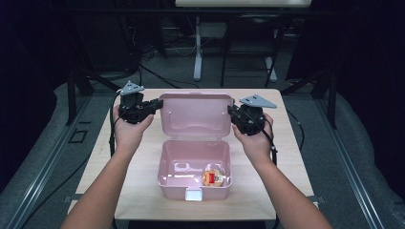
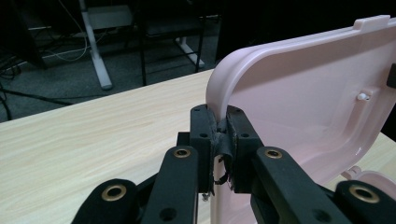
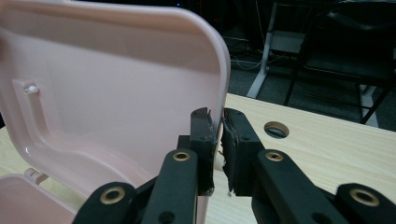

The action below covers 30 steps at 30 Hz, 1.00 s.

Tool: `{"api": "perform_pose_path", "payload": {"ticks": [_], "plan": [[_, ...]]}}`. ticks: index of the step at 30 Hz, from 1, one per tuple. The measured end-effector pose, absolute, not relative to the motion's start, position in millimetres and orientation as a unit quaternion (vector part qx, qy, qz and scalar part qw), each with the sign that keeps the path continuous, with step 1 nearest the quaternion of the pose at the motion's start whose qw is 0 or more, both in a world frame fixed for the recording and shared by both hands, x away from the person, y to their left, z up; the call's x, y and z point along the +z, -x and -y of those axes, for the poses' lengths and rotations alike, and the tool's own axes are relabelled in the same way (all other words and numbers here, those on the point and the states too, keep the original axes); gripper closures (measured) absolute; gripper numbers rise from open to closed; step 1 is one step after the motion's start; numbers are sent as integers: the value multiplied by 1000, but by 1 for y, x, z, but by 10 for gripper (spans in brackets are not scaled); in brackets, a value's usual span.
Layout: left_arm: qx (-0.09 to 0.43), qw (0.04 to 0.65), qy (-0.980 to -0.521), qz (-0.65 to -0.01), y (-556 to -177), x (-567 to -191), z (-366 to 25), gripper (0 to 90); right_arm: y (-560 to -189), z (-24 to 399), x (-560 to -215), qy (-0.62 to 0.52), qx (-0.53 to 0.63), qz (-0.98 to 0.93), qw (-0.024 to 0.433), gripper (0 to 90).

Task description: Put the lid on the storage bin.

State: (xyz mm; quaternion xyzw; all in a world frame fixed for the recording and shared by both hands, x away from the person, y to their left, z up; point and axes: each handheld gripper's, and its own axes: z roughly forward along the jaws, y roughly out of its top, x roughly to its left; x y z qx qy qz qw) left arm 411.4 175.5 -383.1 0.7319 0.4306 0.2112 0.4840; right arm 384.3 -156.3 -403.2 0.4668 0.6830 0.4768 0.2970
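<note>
Lying in pink box (image 1: 168,177): small snack pack (image 1: 213,178).

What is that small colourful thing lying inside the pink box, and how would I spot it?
Start at the wooden table and find the open pink box at its middle, its lid raised behind it. In the box's front right corner lies a small round object, red and orange under a clear, shiny covering, the one bright spot against the plain pink.

No lettering, brand, number or sign can be read anywhere. The pink box (image 1: 194,177) and its raised lid (image 1: 196,114) are plain, and the small red and yellow item (image 1: 213,178) inside is too blurred to make out any print.
</note>
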Motion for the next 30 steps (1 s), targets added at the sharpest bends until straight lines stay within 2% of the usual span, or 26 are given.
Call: {"api": "perform_pose_path", "payload": {"ticks": [12,21,24,30], "plan": [[213,485,-735,-422,-404,-381,-176,833,-383,156,-384,-459,473,-689,303,807],[222,486,-734,-419,-394,-380,-175,834,-375,150,-382,-449,453,-699,324,798],[222,479,-738,-420,-391,-378,-177,837,-373,149,-382,-445,456,-696,330,827],[228,481,-733,-423,-387,-379,-178,839,-370,150,-384,-443,472,-692,319,830]]}}
